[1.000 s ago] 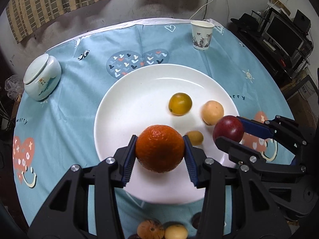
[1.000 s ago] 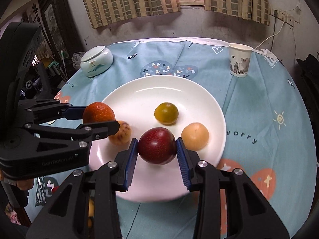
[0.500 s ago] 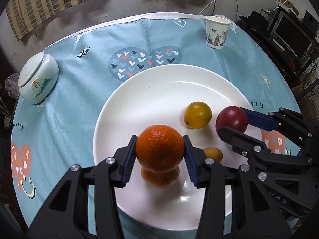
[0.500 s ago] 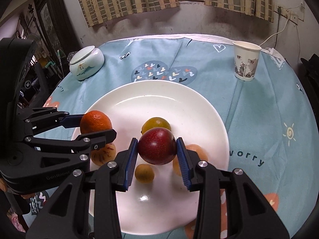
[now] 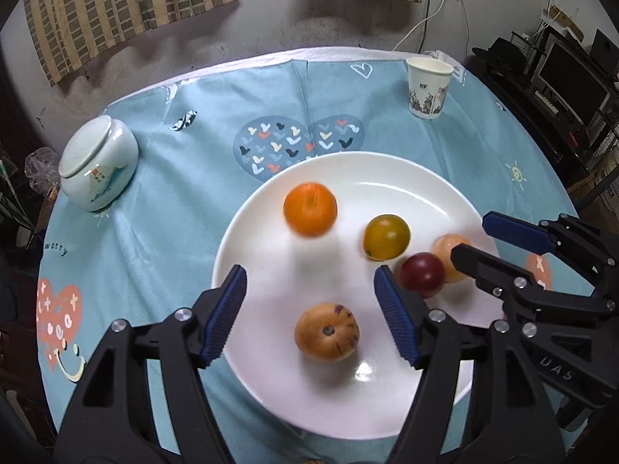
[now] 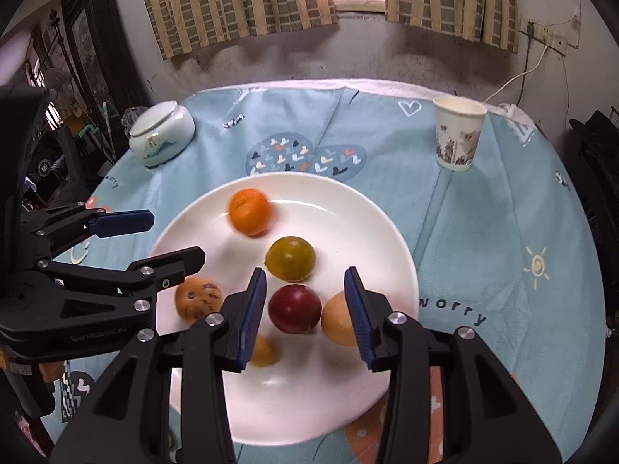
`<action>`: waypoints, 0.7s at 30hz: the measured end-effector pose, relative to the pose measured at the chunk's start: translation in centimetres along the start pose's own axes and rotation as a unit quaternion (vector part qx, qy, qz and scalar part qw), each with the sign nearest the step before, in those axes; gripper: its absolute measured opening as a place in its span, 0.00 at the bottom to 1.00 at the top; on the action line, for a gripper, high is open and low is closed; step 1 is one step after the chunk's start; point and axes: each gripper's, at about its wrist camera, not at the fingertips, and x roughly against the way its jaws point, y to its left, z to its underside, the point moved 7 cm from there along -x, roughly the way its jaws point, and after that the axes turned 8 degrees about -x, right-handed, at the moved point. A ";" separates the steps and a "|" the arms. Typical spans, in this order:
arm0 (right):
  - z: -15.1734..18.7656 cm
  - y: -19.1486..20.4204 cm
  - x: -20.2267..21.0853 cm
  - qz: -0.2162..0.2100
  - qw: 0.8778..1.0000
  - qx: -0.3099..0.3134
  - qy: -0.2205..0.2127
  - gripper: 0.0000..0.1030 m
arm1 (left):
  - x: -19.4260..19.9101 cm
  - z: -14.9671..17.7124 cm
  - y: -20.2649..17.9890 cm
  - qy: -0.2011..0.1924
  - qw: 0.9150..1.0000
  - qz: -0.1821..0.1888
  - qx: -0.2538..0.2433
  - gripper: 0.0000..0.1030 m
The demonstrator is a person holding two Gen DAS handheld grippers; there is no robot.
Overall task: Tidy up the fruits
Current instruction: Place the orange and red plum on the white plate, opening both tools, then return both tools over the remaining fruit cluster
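Two hand-held grippers over a white plate of small fruits on a round tabletop.

The left hand-held gripper [image 5: 309,309], whose jaws have just been opening, is spread and holds nothing; the orange [image 5: 310,208], bright and blurred, lies on the far part of the white plate [image 5: 387,170]. The right hand-held gripper [image 6: 305,309] has eased its blue pads off the dark red plum [image 6: 294,308], which sits between them on the plate. A yellow-green fruit [image 6: 290,258] lies mid-plate, a tan speckled fruit [image 5: 327,331] nearer, a pale peach-coloured fruit [image 6: 337,324] beside the plum. The tabletop wears a blue heart-print cloth [image 6: 483,212] with a paper cup [image 6: 458,133] and a pale lidded jar [image 6: 160,137]. Checked curtains [image 6: 232,0] hang behind.
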 end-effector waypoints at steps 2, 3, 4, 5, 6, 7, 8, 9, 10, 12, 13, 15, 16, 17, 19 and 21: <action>0.3 0.3 1.2 -0.002 1.000 0.003 -0.004 0.41 | 1.4 0.2 -0.1 -0.009 1.000 -0.003 -0.002 0.71; 0.5 0.5 1.9 -0.002 1.000 0.005 -0.005 0.41 | 2.2 0.3 -0.2 -0.015 1.000 -0.002 -0.003 0.71; 1.0 0.9 2.8 -0.004 1.000 0.008 -0.007 0.41 | 3.0 0.5 -0.4 -0.020 1.000 -0.002 -0.005 0.72; 1.5 1.1 3.6 -0.005 1.000 0.011 -0.009 0.41 | 3.9 0.8 -0.6 -0.025 1.000 -0.003 -0.007 0.73; 1.9 1.4 4.1 -0.006 1.000 0.013 -0.009 0.42 | 4.7 1.0 -0.8 -0.029 1.000 -0.004 -0.009 0.74; 2.8 1.9 4.9 -0.008 1.000 0.016 -0.009 0.47 | 5.6 1.4 -1.0 -0.034 0.999 -0.003 -0.011 0.74; 3.3 2.3 5.6 -0.008 1.000 0.018 -0.012 0.68 | 6.4 1.7 -1.3 -0.038 0.999 -0.002 -0.014 0.75; 3.9 2.7 6.4 -0.012 1.000 0.019 -0.020 0.69 | 7.2 2.1 -1.6 -0.041 0.999 -0.002 -0.017 0.76; 4.9 3.4 7.4 -0.019 0.999 0.026 -0.024 0.69 | 8.0 2.6 -1.8 -0.045 0.999 -0.003 -0.019 0.76; 6.5 4.3 8.6 -0.021 0.999 0.035 -0.024 0.69 | 9.5 3.8 -2.4 -0.050 0.998 -0.001 -0.022 0.78; 7.5 4.8 9.2 -0.021 0.999 0.040 -0.023 0.69 | 10.1 4.5 -2.7 -0.053 0.998 0.000 -0.025 0.78; 9.9 5.5 10.2 -0.020 0.998 0.048 -0.019 0.69 | 11.2 6.2 -3.2 -0.055 0.998 -0.001 -0.032 0.82; 10.8 5.7 10.4 -0.019 0.998 0.049 -0.016 0.69 | 11.7 7.3 -3.4 -0.056 0.998 -0.003 -0.034 0.83; 12.2 5.8 10.7 -0.020 0.999 0.047 -0.010 0.69 | 11.9 8.1 -3.5 -0.055 0.998 -0.004 -0.034 0.84; 14.3 5.8 10.8 -0.024 0.999 0.039 0.006 0.69 | 12.3 10.2 -3.8 -0.044 0.999 0.002 -0.031 0.84; 16.7 5.7 10.7 -0.022 0.999 0.026 0.023 0.69 | 12.5 12.1 -3.9 -0.033 0.999 0.002 -0.028 0.84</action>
